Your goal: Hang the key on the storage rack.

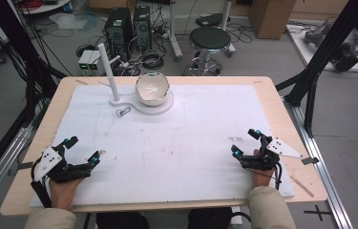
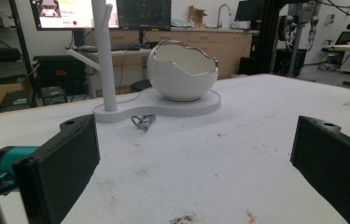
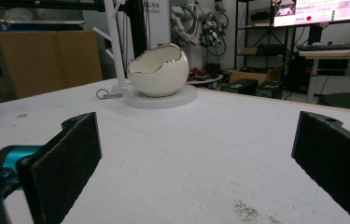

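A white eggshell-shaped bowl (image 1: pixel 152 88) with a silver rim sits on a flat white stand (image 1: pixel 160 107) at the back of the table. From the stand's left end rises a white post (image 1: pixel 108 71) with a short side branch. A small metal clip (image 1: pixel 123 112) lies on the mat just in front of the stand. The bowl (image 2: pixel 182 70), post (image 2: pixel 103 51) and clip (image 2: pixel 143 121) appear ahead of the left gripper; the bowl (image 3: pixel 158 70) and clip (image 3: pixel 107 95) appear ahead of the right gripper. My left gripper (image 1: pixel 84 150) rests open at the front left. My right gripper (image 1: pixel 245 142) rests open at the front right. Both hold nothing.
A white foam mat (image 1: pixel 176 143) covers most of the wooden table (image 1: pixel 272 90). A thin wooden stick (image 1: pixel 303 186) lies near the front right corner. Beyond the table stand a stool (image 1: pixel 209 40), computer towers (image 1: pixel 119 28) and floor cables.
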The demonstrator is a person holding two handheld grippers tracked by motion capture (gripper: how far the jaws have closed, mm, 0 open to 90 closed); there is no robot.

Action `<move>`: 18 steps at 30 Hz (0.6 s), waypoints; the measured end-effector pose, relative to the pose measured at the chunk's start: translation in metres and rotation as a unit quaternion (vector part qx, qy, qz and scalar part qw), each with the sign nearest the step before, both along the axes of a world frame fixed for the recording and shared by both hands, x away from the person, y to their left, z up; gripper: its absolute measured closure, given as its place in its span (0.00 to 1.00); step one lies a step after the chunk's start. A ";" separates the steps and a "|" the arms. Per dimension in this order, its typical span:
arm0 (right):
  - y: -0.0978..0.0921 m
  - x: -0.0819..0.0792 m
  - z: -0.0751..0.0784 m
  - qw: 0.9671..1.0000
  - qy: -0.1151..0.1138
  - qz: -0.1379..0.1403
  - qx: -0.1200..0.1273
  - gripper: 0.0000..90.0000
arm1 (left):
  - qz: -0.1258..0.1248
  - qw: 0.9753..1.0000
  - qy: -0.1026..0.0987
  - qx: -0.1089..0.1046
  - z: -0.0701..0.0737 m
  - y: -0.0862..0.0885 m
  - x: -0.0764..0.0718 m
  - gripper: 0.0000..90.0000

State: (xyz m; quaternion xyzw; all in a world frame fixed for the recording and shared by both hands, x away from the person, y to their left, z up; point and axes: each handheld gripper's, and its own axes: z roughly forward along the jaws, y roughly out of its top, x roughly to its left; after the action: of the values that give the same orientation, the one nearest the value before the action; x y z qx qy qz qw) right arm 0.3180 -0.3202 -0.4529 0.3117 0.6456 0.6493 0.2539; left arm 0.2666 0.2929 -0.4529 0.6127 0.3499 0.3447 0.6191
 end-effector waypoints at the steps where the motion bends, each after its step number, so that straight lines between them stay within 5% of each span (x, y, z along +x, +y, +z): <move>1: 0.000 0.000 0.000 1.000 0.000 0.001 0.001 0.01 | 0.000 1.000 -0.001 0.003 0.000 0.000 0.000 0.02; 18: 0.000 0.000 0.000 1.000 0.000 -0.002 0.001 0.01 | 0.009 1.000 0.018 -0.005 0.001 0.001 0.003 0.02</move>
State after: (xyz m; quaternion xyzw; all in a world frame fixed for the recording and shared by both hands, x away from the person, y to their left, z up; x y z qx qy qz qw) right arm 0.3183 -0.3199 -0.4529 0.3127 0.6445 0.6495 0.2550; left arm 0.2700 0.2942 -0.4517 0.6124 0.3680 0.3371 0.6131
